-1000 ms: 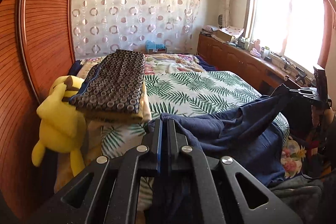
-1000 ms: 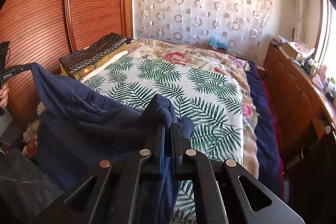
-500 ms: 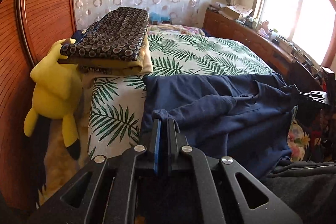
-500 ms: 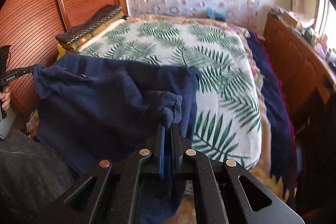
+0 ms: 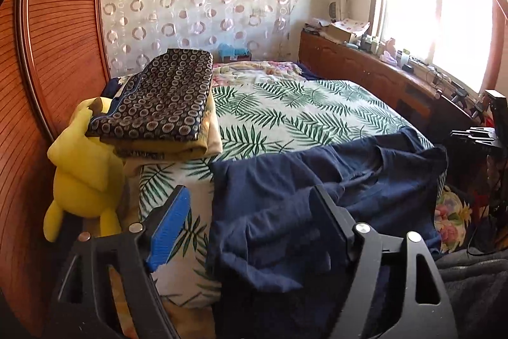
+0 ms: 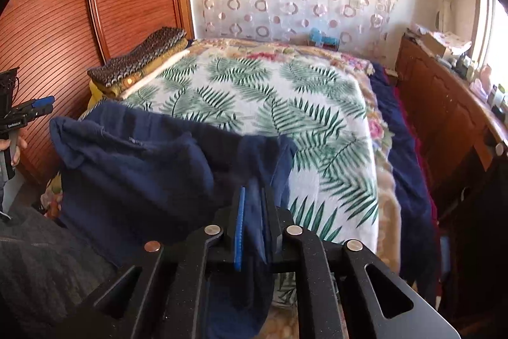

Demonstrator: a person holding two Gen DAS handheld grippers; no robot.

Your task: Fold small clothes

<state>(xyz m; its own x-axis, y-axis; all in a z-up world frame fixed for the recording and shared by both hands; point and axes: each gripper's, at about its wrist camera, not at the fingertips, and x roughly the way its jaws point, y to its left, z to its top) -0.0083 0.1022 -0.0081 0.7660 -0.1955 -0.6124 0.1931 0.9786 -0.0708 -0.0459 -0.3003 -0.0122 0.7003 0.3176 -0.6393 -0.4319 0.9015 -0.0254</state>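
Observation:
A navy blue garment (image 5: 317,196) lies spread over the near edge of the bed (image 5: 301,113), part of it hanging over the side. My left gripper (image 5: 250,199) is open above its left corner, jaws wide apart and holding nothing. In the right wrist view the garment (image 6: 143,167) lies rumpled at the bed's near corner. My right gripper (image 6: 253,196) has its jaws slightly apart with a fold of the navy cloth still between them. The left gripper (image 6: 38,105) shows at the far left of that view.
A stack of folded cloths (image 5: 165,104) topped by a dark ring-patterned one sits at the bed's left. A yellow plush toy (image 5: 82,167) leans against the wooden wardrobe (image 5: 47,53). A wooden sideboard (image 5: 381,78) with small items runs under the window.
The garment was lowered from held-up onto the bed edge. My left gripper opened and let go of it. My right gripper's jaws have parted slightly around the cloth.

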